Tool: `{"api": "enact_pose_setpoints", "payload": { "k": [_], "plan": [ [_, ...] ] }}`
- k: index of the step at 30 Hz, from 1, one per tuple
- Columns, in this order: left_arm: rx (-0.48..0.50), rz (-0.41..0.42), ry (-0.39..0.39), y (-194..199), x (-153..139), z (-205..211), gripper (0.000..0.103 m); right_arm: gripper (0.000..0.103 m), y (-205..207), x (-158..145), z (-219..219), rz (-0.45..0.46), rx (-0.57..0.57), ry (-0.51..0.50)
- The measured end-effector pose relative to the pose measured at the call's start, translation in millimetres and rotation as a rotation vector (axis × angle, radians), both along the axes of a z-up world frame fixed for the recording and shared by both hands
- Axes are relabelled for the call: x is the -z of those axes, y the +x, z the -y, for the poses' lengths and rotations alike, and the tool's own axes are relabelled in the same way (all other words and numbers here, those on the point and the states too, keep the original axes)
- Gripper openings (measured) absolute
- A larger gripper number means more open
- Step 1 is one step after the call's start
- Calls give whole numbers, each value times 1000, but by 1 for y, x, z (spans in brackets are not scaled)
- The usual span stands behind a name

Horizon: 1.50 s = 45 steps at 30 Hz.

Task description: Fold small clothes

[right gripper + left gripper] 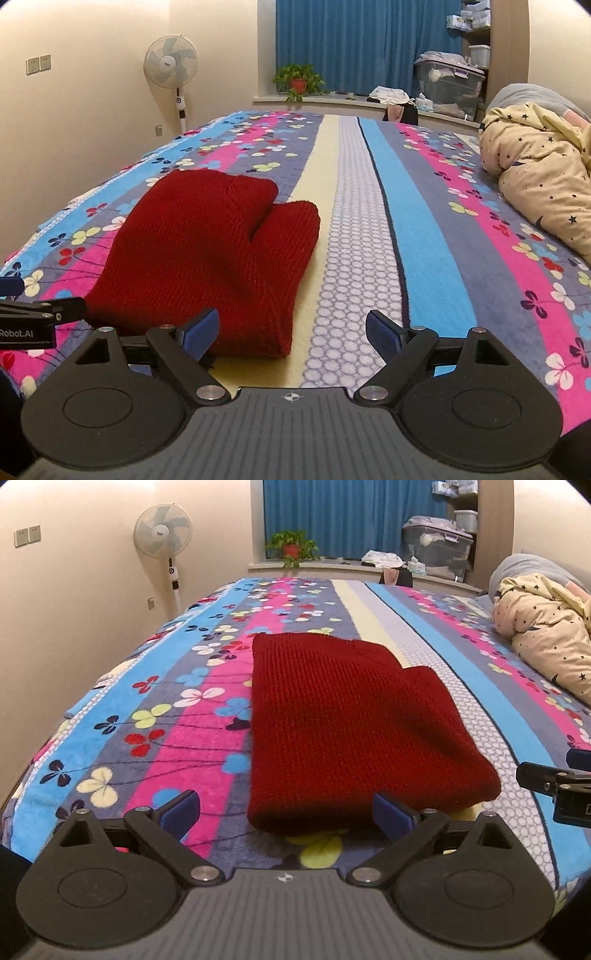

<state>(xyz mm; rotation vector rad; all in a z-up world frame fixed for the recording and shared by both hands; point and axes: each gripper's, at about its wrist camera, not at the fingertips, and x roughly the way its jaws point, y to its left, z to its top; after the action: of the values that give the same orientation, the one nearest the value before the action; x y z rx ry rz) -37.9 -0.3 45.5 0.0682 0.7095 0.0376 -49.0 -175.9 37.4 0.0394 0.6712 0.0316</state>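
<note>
1. Left tongs [286, 812] are seen at bottom centre of the left wrist view, spread wide w/ nothing gripped; blue pads [183, 808] are held just above the bed.
2. Right tongs [291, 332] are seen at bottom centre of the right wrist view, also spread wide and empty; the left-side pad [201, 334] is shown just in front of the garment's near edge, contact can't be told.
3. Each set of tongs is caught in the other's view: right tongs [554, 786] at the right edge, left tongs [40, 314] at the left edge.
4. The red knit garment [343, 731] is found folded flat on the bed, mid-frame in the left wrist view and centre-left [207, 266] in the right wrist view, w/ a folded part stepped out at its far right side.
5. The bed [498, 716] is covered w/ a striped, clover-print blanket.
6. A cream star-print quilt [546, 635] is bunched at the right edge, well apart from the garment.
7. Far back: a standing fan [164, 531] at upper left, a potted plant [291, 546] on the sill at top centre, blue curtains [347, 517] behind it, a clear storage bin [436, 546] at upper right.
</note>
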Motion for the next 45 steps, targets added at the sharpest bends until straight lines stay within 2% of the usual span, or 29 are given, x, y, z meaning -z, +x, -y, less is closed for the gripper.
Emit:
{"api": "enact_pose_setpoints", "payload": {
  "k": [13, 21, 45],
  "plan": [
    [-26, -48, 3, 7, 8, -1, 101, 87, 3, 4, -3, -15, -7, 1],
    [-37, -64, -26, 9, 9, -4, 102, 87, 6, 6, -3, -18, -12, 13],
    [-26, -59, -25, 8, 9, -2, 102, 88, 5, 6, -8, -22, -52, 22]
  ]
}}
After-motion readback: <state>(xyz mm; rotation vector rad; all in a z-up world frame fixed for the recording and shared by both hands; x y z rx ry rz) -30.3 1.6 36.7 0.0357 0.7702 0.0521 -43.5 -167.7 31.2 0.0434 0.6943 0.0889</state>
